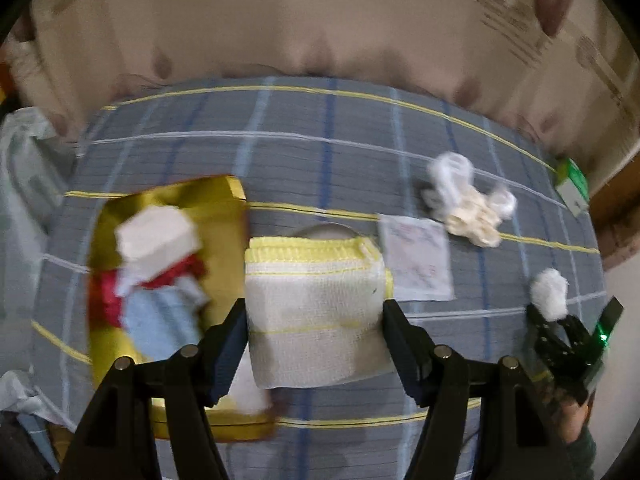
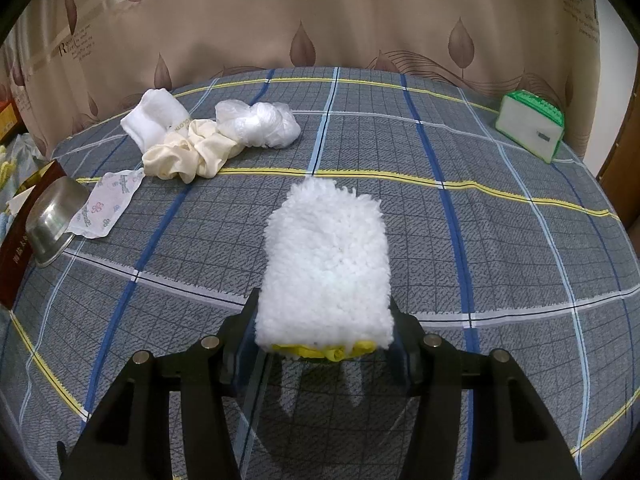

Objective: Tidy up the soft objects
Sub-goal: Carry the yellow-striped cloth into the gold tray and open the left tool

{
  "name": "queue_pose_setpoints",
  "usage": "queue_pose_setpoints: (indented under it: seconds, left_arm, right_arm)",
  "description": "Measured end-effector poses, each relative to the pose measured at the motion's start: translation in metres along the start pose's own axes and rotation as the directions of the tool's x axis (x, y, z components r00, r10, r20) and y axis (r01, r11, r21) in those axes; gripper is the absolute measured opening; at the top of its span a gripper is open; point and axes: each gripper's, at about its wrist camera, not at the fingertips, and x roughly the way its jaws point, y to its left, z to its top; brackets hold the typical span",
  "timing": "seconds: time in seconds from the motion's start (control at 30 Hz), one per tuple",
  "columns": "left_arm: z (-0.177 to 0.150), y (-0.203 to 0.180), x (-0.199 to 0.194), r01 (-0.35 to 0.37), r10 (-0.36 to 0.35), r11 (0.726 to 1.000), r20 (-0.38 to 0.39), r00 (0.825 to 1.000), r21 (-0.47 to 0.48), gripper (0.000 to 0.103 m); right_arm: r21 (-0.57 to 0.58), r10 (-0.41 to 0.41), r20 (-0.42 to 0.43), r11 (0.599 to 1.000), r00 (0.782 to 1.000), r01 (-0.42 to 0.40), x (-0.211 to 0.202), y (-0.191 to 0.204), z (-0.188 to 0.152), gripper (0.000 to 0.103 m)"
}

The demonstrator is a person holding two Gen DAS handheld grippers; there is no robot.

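plaid bed (image 2: 500,240) | r hand-held gripper (image 2: 324,320) clamps fluffy mitt (image 2: 326,264) | l hand-held gripper (image 1: 316,320) clamps folded towel (image 1: 316,300)

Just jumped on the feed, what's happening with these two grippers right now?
A person is sorting soft items on a plaid-covered bed. The left gripper holds a folded white cloth with yellow trim beside a gold box that already contains a few cloths. The right gripper clamps a fluffy white mitt above the bed. A cream scrunchie, a white sock and a plastic bag still lie loose.
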Motion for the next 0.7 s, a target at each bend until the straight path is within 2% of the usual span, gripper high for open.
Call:
queue_pose_setpoints:
  seconds: [0.2, 0.43, 0.7]
  left_arm:
    - [-0.002, 0.056, -0.008, -0.055, 0.056, 0.996, 0.010, 0.998, -0.074, 0.067]
    - [-0.014, 0.109, 0.002, -0.119, 0.117, 0.982, -0.020, 0.993, -0.145, 0.067]
    - [-0.036, 0.135, 0.021, -0.148, 0.139, 0.977, -0.064, 0.988, -0.157, 0.067]
  right_arm:
    - [0.001, 0.000, 0.000, 1.000, 1.000, 0.000, 0.000, 0.001, 0.000, 0.053]
    - [-0.003, 0.004, -0.002, 1.000, 1.000, -0.004, 0.000, 0.001, 0.000, 0.055]
    - [-0.010, -0.001, -0.003, 1.000, 1.000, 0.001, 0.000, 0.001, 0.000, 0.056]
